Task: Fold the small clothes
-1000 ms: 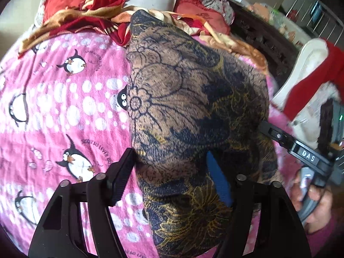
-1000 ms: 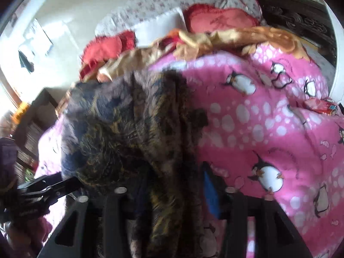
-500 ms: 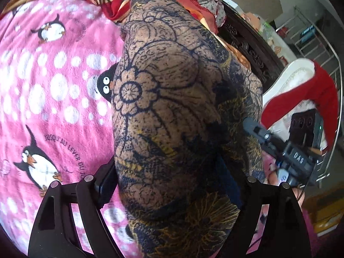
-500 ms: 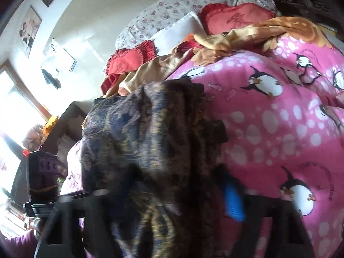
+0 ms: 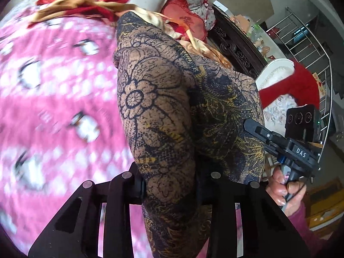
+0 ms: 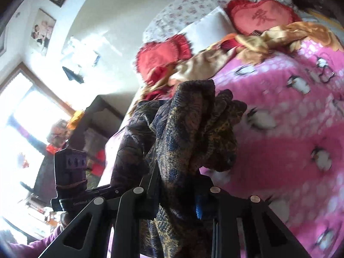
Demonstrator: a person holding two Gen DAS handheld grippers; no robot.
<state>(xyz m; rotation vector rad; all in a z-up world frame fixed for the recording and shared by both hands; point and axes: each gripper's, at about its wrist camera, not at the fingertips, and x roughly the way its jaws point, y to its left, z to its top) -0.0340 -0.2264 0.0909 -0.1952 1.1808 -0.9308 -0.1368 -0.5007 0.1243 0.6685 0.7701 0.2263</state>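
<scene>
A dark navy and tan garment with a floral print (image 5: pixel 154 99) is bunched up above a pink penguin blanket (image 5: pixel 53 107). My left gripper (image 5: pixel 172 187) is closing, and the cloth fills the gap between its jaws and is pinched there. In the right wrist view the same garment (image 6: pixel 193 129) rises in a crumpled heap from my right gripper (image 6: pixel 176 200), which is also closing with the fabric squeezed between its jaws. The right gripper's body (image 5: pixel 296 150) shows at the garment's right edge, held by a hand (image 5: pixel 281 187). The garment's lower part is hidden behind the fingers.
Red heart cushions (image 6: pixel 163 56), a white pillow (image 6: pixel 208 25) and a rumpled orange-gold cloth (image 6: pixel 268 36) lie at the bed's head. Beside the bed are dark carved wooden furniture (image 5: pixel 234 47), a red cloth on a white seat (image 5: pixel 290 86) and a metal railing (image 5: pixel 311 43).
Both grippers have narrowed onto the garment and risen. The cloth has gone from draped flat to lifted and bunched, and the blanket looks blurred from the movement.
</scene>
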